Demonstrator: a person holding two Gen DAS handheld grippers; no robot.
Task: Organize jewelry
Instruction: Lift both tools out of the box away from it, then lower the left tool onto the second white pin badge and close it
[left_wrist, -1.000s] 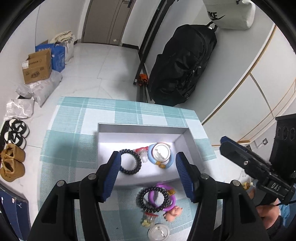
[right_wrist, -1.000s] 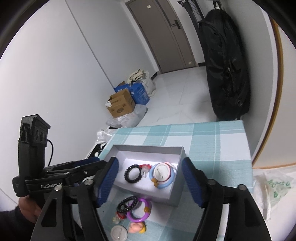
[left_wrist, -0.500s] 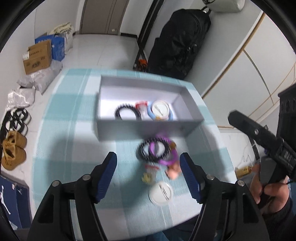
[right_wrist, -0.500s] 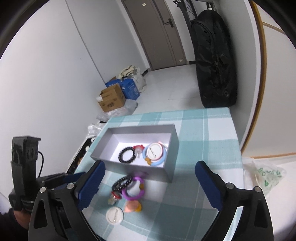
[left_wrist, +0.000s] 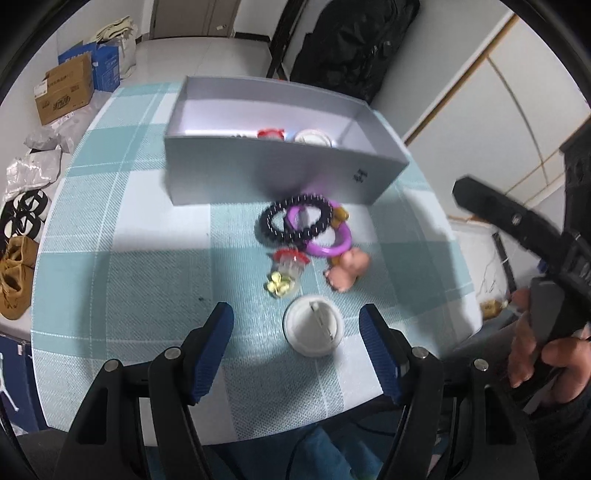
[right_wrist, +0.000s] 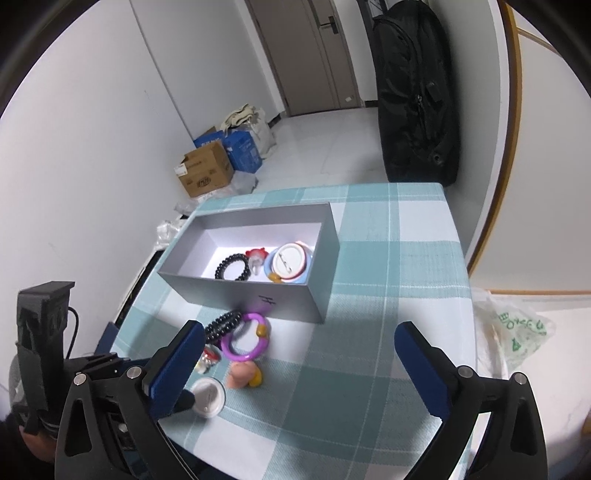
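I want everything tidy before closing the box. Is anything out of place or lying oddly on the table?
Yes. Several pieces sit outside the grey box: a black bead bracelet overlapping a purple ring, a red-capped charm, a pink figurine and a white round badge, loosely clustered on the tablecloth.

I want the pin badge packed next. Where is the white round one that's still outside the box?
The white round badge lies on the checked tablecloth, between the left gripper's open fingers, nearer than the pink figure.

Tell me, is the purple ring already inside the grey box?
No. The purple ring lies on the tablecloth in front of the grey box, overlapping a black bead bracelet.
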